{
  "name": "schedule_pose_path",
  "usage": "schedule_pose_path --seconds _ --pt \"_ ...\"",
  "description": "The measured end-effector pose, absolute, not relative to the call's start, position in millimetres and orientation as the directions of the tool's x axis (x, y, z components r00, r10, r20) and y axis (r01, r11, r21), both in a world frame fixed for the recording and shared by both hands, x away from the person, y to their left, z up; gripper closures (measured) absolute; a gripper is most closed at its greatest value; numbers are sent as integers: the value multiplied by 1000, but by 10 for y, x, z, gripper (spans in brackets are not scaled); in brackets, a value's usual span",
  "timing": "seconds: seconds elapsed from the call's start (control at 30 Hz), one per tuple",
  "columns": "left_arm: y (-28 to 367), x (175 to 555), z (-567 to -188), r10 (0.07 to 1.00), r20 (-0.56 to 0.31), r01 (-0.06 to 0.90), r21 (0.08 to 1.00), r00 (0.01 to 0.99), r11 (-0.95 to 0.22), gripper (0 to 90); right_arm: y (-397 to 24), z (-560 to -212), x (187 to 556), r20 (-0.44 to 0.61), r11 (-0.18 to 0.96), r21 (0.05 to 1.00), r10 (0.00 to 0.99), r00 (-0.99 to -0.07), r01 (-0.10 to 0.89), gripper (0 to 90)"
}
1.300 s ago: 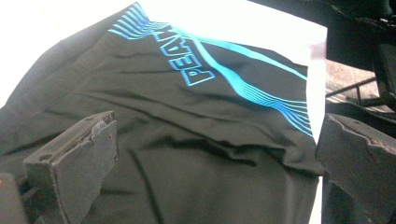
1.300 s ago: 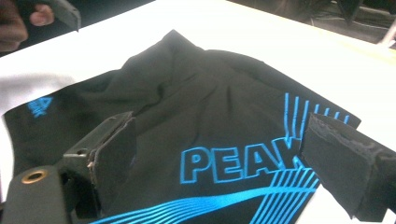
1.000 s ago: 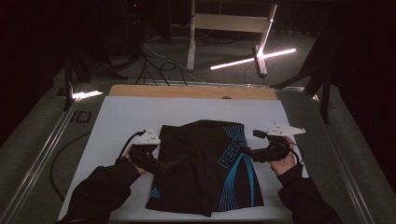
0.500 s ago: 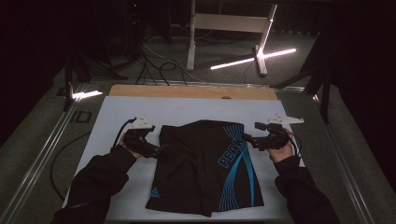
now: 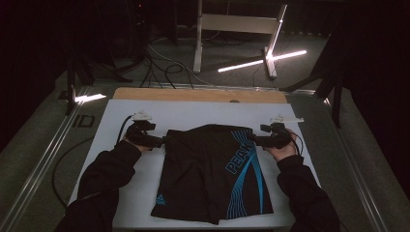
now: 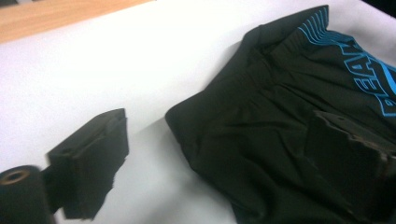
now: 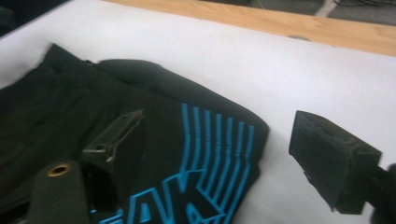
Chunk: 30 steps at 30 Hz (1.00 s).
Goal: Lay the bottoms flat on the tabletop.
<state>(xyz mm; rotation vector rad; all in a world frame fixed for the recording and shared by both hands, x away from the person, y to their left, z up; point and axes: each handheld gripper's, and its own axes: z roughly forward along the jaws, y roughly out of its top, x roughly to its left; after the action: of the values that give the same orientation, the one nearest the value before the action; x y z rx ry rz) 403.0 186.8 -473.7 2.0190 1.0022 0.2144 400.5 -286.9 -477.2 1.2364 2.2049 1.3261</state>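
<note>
High view above the table (image 5: 145, 113); both gripper views close, sharing the shorts (image 5: 212, 174)

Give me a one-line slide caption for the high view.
Both open tongs, left and right, at the waist corners of black shorts.

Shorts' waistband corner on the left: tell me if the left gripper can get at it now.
Probably yes. The left gripper already straddles that corner of the black shorts, jaws open and just closing, with only the white mat around it.

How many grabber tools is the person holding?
2. The black left gripper is at the left waist corner of the black shorts with blue print; the black right gripper is at the right waist corner.
</note>
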Motion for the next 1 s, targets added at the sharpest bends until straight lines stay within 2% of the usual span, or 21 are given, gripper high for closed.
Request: schedule_pose_path --seconds 0.1,0.33,0.6,0.63,0.67,0.77,0.87,0.9,1.0 --pt "1872 4116 -4810 730 -214 601 733 649 -319 156 -2866 -4840 4083 163 206 812 818 -552 546 250" --pt "1859 4246 -4972 742 -258 650 698 619 -300 222 -2898 -4952 4208 160 186 796 852 -498 575 254" --pt "1868 4336 -5112 744 -304 679 685 595 -263 421 -2865 -5075 4295 165 187 776 861 -481 602 293" --pt "1855 4353 -5140 739 -318 683 684 594 -255 421 -2845 -5097 4307 159 191 773 865 -476 605 300" --pt "1849 4359 -5148 735 -322 683 684 597 -256 478 -2809 -5147 4325 158 201 760 865 -476 618 311" --pt "1820 4370 -5171 734 -317 680 685 601 -261 542 -2769 -5198 4343 149 214 752 867 -476 624 346" --pt "1784 4362 -5158 727 -321 666 705 607 -244 657 -2736 -5226 4348 143 220 747 868 -475 627 490" --pt "1773 4360 -5150 727 -320 662 710 607 -240 693 -2732 -5226 4346 143 222 748 866 -479 626 582" --pt "1763 4351 -5120 727 -321 652 724 608 -225 776 -2722 -5205 4333 113 243 754 868 -484 611 777"
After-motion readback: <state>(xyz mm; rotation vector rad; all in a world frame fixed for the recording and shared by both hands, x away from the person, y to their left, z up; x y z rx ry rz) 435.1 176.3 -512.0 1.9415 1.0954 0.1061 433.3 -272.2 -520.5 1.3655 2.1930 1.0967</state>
